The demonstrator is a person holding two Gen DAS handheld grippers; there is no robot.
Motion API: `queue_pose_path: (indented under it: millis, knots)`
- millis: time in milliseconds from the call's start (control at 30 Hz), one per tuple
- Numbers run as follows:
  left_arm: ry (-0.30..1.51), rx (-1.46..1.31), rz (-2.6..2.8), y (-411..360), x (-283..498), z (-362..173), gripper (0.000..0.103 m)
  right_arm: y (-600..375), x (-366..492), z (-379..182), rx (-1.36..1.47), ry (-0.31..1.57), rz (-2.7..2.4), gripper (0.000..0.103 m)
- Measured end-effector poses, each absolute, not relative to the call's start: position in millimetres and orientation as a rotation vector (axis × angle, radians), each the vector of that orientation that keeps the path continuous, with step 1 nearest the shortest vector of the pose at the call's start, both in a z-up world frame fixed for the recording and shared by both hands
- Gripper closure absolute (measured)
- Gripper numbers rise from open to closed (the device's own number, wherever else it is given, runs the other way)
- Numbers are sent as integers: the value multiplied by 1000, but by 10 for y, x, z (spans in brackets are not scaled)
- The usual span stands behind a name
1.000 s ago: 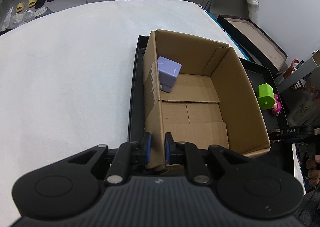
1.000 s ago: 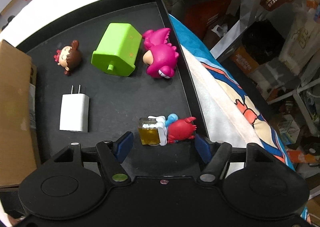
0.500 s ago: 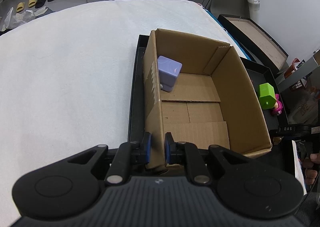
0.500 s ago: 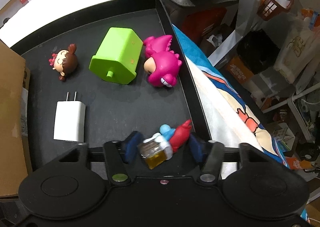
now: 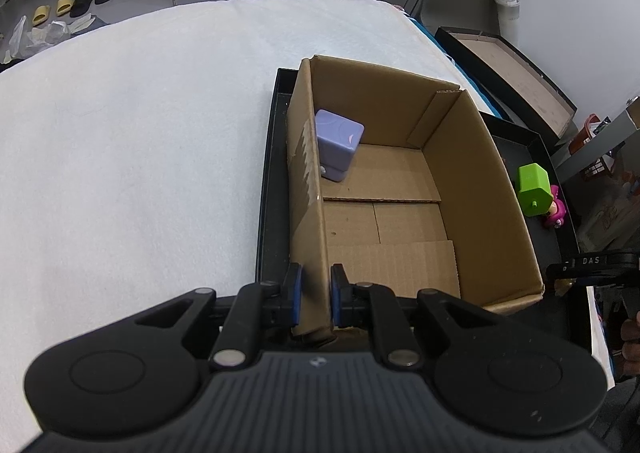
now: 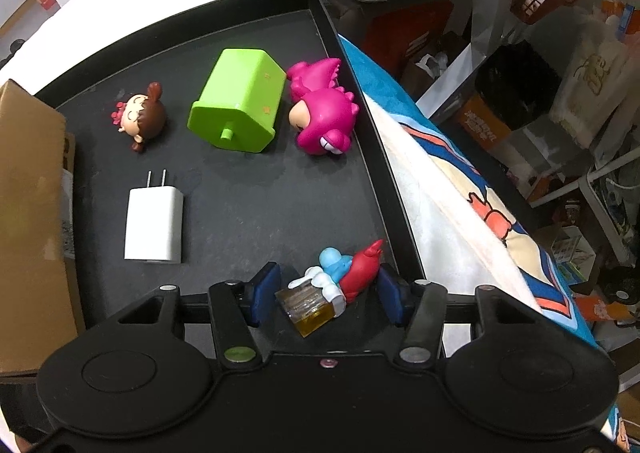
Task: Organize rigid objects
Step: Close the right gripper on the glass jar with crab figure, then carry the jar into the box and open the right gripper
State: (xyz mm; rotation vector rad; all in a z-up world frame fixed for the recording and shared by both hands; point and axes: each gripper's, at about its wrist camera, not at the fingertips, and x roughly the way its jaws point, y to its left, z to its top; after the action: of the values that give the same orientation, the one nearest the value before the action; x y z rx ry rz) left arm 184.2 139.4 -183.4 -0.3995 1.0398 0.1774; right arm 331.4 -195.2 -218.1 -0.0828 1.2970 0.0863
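Two grippers are working over a black tray (image 6: 384,173) that is sitting on a white cloth-covered surface (image 5: 140,133). The left gripper (image 5: 314,295) is pinching the near left wall of an open cardboard box (image 5: 492,181), one blue pad outside the wall and one inside, both pressing on the cardboard. The box is standing in the left part of the tray, and a lavender cube-shaped object (image 5: 338,143) is leaning in its far left corner against the wall. The right gripper (image 6: 326,293) is pointing steeply down at the tray's near right corner, where its blue pads are flanking a small figurine of blue, red and white parts with an amber block at its end (image 6: 332,285). The figurine is lying tilted between them; the right pad is touching its red part, while whether the left pad is meeting the amber end I cannot tell. Farther along the tray floor a white plug adapter (image 6: 154,223) is lying flat near the box, a brown-haired doll head (image 6: 140,117) is lying beyond it, and a lime green house-shaped block (image 6: 240,105) is lying on its side just beside a magenta dinosaur figure (image 6: 324,113) that is resting against the tray's right rim.
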Motion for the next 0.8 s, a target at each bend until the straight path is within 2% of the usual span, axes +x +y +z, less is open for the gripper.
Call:
queue_pose_path:
  millis: [800]
  knots:
    - [1029, -365, 161, 1364, 1819, -1788, 89, -1671, 3102, -1582, -111, 1196, 163, 51]
